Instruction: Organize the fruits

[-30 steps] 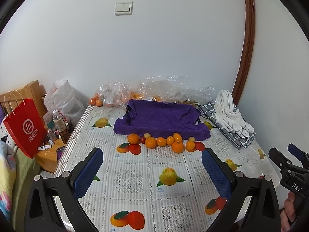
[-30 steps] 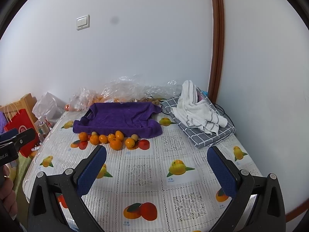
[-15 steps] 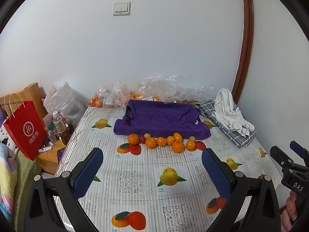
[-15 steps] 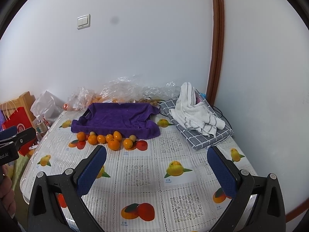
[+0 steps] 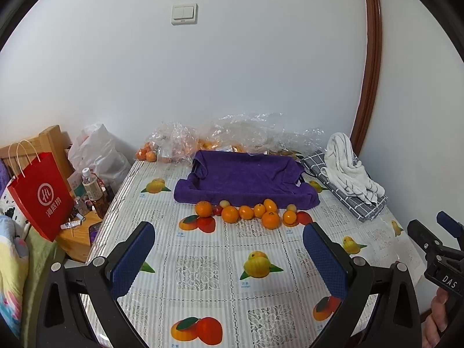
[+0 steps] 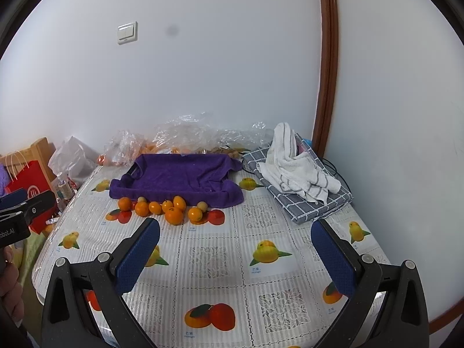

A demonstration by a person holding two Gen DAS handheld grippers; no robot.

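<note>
Several oranges (image 5: 230, 214) (image 6: 174, 216) and a few small pale and red fruits lie in a row on the fruit-print tablecloth (image 5: 203, 272) (image 6: 220, 258), just in front of a tray draped in a purple towel (image 5: 246, 178) (image 6: 179, 178). My left gripper (image 5: 229, 249) hovers open over the near part of the table, well short of the fruit. My right gripper (image 6: 236, 246) is open too, nothing between its blue pads, also short of the row. Each gripper shows at the other view's edge, held by a hand.
Crumpled clear plastic bags (image 5: 243, 133) with more oranges lie against the back wall. A white striped towel (image 5: 348, 168) (image 6: 295, 168) rests on a grey checked cloth at the right. Left of the table stand a red paper bag (image 5: 43, 197), bottles and a wooden stand.
Both views have shifted slightly, with the table and fruit sitting a little lower and farther in frame. Nothing on the table has moved, and both grippers stay open.
</note>
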